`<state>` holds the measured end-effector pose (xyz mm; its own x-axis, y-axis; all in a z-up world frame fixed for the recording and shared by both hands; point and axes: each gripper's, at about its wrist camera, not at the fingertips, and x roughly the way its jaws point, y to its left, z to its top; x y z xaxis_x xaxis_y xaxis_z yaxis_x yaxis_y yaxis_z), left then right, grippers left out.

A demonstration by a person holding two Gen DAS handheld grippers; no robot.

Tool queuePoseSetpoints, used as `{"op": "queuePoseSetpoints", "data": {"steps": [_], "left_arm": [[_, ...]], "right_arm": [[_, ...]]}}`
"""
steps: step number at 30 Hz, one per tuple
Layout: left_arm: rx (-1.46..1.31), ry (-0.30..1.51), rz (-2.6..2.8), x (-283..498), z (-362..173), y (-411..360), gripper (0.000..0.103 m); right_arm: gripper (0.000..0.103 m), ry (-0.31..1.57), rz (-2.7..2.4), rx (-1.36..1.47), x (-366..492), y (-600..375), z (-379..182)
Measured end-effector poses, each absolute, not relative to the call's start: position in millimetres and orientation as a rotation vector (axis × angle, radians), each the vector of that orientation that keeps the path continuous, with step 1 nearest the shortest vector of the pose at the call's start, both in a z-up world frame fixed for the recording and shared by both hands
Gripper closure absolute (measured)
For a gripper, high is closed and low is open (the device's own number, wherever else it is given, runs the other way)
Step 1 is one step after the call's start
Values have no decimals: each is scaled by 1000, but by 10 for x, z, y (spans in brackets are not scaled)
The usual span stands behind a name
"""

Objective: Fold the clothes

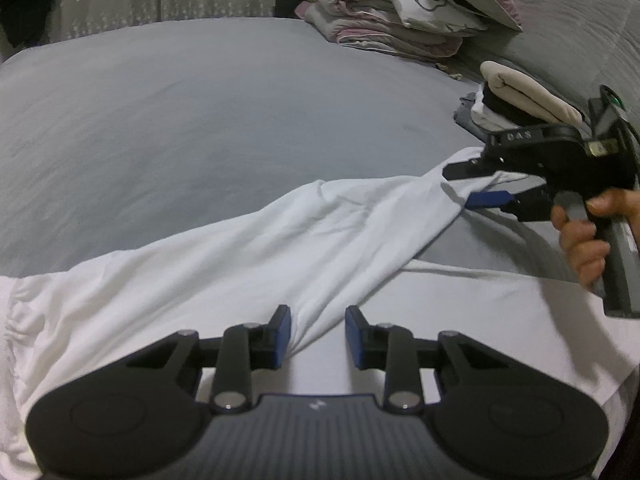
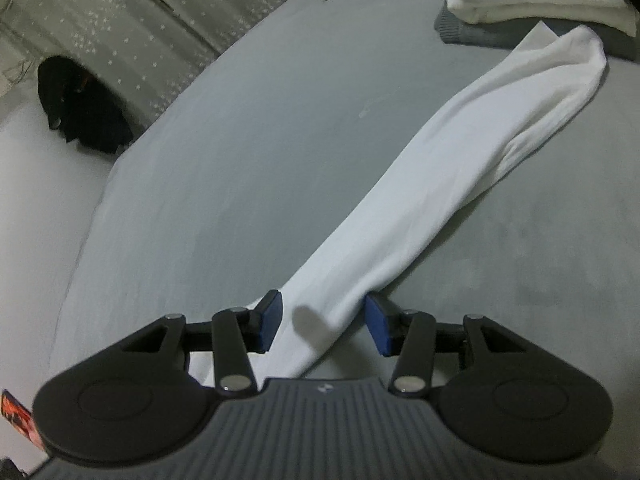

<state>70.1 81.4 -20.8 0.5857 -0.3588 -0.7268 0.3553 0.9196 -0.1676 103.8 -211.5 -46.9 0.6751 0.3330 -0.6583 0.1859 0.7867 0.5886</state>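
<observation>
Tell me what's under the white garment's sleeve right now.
The white sleeve lies on the grey bedsheet, its near end between the open right claw fingers. Whatever is directly beneath the fabric is covered.

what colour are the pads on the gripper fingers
Blue pads on black fingers, clearest in the right wrist view, either side of the white garment.
</observation>
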Motion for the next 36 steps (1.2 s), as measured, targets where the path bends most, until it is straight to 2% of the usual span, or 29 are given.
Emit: {"op": "queuePoseSetpoints", "data": {"steps": [4, 7, 9, 12, 13, 14, 21, 28, 36], "left_arm": [[-9, 843, -426, 696, -223, 823, 75], [-10, 841, -425, 708, -256, 829, 85], [-17, 839, -412, 721, -271, 839, 98], [-57, 838, -393, 746, -267, 876, 100], [-78, 838, -387, 756, -260, 894, 100], [-91, 829, -386, 747, -241, 919, 100], [-145, 729, -392, 605, -65, 1125, 100], [-180, 655, -403, 437, 59, 1317, 100], [-145, 640, -470, 201, 53, 1409, 100]], "right_arm": [[54, 823, 82, 689, 1066, -2153, -435], [54, 786, 71, 678, 1073, -2169, -443], [54, 754, 71, 681, 1056, -2173, -474], [64, 706, 69, 701, 1056, -2209, -542], [84, 697, 63, 694, 1059, -2215, -548], [95, 696, 50, 674, 1068, -2214, -555], [96, 593, 81, 615, 941, -2156, -258], [96, 441, 140, 412, 583, -1904, 194], [96, 408, 187, 207, 243, -1764, 364]]}}
